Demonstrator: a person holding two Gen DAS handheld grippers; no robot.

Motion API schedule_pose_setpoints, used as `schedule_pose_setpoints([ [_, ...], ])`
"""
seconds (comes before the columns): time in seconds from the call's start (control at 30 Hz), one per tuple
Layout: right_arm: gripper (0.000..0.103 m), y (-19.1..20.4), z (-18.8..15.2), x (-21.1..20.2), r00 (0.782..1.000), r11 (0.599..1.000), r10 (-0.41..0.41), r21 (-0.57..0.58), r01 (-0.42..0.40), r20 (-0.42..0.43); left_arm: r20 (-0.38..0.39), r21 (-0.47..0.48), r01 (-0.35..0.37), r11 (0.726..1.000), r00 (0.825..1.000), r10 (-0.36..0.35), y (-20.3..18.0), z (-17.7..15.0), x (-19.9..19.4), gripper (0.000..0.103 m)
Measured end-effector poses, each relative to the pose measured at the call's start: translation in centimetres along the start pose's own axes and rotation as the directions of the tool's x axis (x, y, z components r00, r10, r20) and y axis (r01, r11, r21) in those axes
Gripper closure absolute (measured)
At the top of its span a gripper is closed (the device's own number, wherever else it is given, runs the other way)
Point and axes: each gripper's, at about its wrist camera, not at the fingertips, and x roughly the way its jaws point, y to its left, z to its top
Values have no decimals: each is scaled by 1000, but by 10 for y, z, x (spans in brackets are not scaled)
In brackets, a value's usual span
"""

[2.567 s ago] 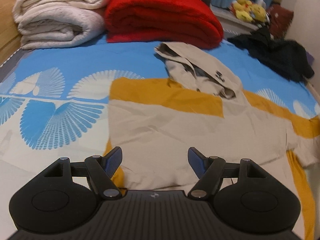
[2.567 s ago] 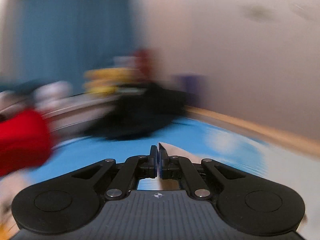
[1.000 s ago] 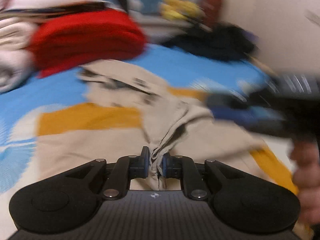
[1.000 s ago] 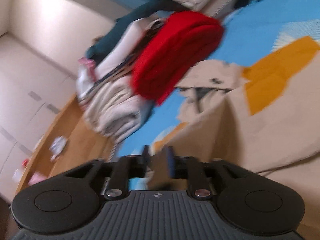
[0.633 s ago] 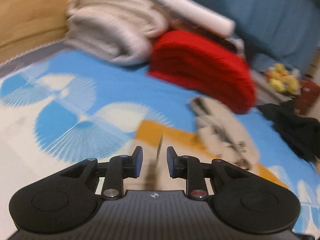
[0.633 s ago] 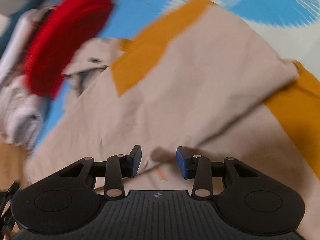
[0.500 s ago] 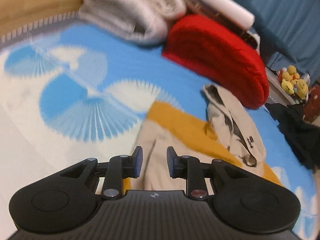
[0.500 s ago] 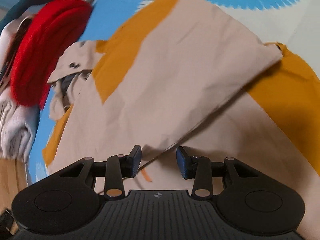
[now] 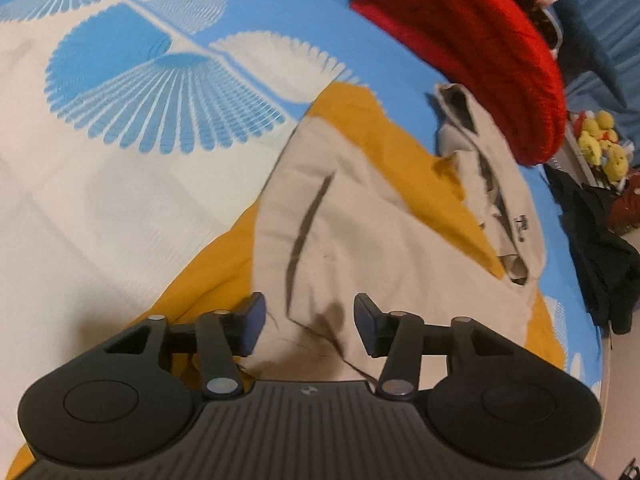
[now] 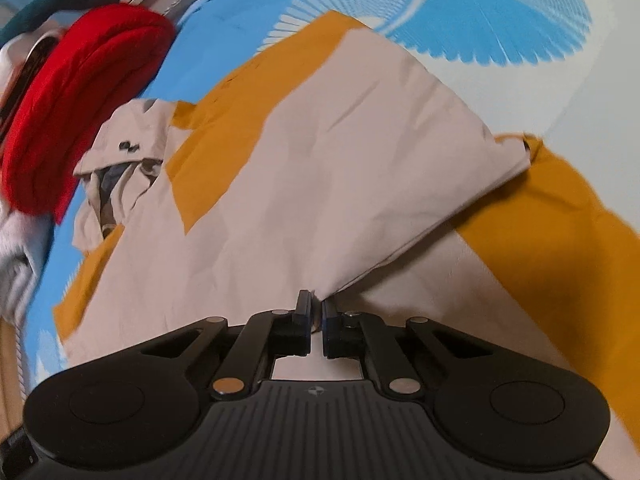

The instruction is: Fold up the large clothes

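A beige and mustard hooded jacket (image 9: 360, 216) lies spread on the blue and white patterned bedsheet (image 9: 120, 92), its hood (image 9: 492, 184) towards the red blanket. My left gripper (image 9: 308, 324) hovers low over a folded beige edge; its jaws are opening and the cloth lies beneath them, not pinched. In the right wrist view the same jacket (image 10: 320, 168) has a beige panel folded over a mustard part. My right gripper (image 10: 315, 312) has its jaws closing on the corner of that folded beige panel, pads pressing the cloth.
A folded red blanket (image 9: 480, 48) and pale folded blankets (image 10: 16, 248) lie at the head of the bed. A black garment (image 9: 600, 240) and yellow plush toys (image 9: 600, 140) sit at the far right. Bare sheet (image 10: 560, 60) lies beside the jacket.
My left gripper let go of the beige cloth, swung down towards the jacket and spread its jaws. My right gripper came down onto the folded panel's edge and closed on it.
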Motion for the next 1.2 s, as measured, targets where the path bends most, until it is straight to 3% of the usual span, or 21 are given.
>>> schedule_pose_setpoints([
  [0.03,93,2,-1,-3,1000,1000,-8,-28,8,6,-2,0,3,1000,1000,-3,0,0,1,50],
  [0.27,88,20,-4,-19,996,989,-2,-148,15,84,10,29,-7,1000,1000,6,-4,0,10,50],
  [0.33,87,23,-3,-22,994,985,16,-171,3,109,17,37,-14,999,1000,14,-6,0,11,56],
  [0.4,85,24,-1,-23,992,984,32,-177,-10,121,27,60,-15,998,1000,14,-8,-1,9,95],
  [0.47,83,24,2,-25,991,985,47,-171,-25,127,67,80,-27,996,998,22,-11,-1,1,102],
  [0.57,82,24,3,-29,988,986,68,-158,-45,139,160,89,-36,995,987,21,-18,-1,-25,103],
  [0.67,82,27,0,-31,988,986,79,-158,-58,132,239,106,-91,990,969,64,-24,-1,-44,103],
  [0.77,81,29,-3,-31,989,985,73,-165,-51,128,155,38,-117,992,982,109,-12,-1,-33,102],
  [0.8,80,30,-4,-30,991,985,57,-168,-37,118,142,14,-146,989,980,143,-7,-2,-29,102],
  [0.87,77,31,-6,-24,997,985,-14,-169,26,74,190,41,-225,973,958,213,-9,-3,-31,101],
  [0.93,76,27,-10,-18,995,982,-93,-159,99,43,256,111,-221,969,948,187,-22,-2,-38,101],
  [1.0,76,23,-13,-15,993,984,-115,-136,116,15,305,194,-184,964,945,119,-37,-5,-45,90],
  [1.1,76,30,-18,-22,998,986,-60,-154,64,29,283,285,-148,947,957,65,-55,-14,-36,86],
  [1.2,76,42,-22,-35,998,977,16,-211,-2,65,153,296,-149,943,982,107,-53,-19,-8,81],
])
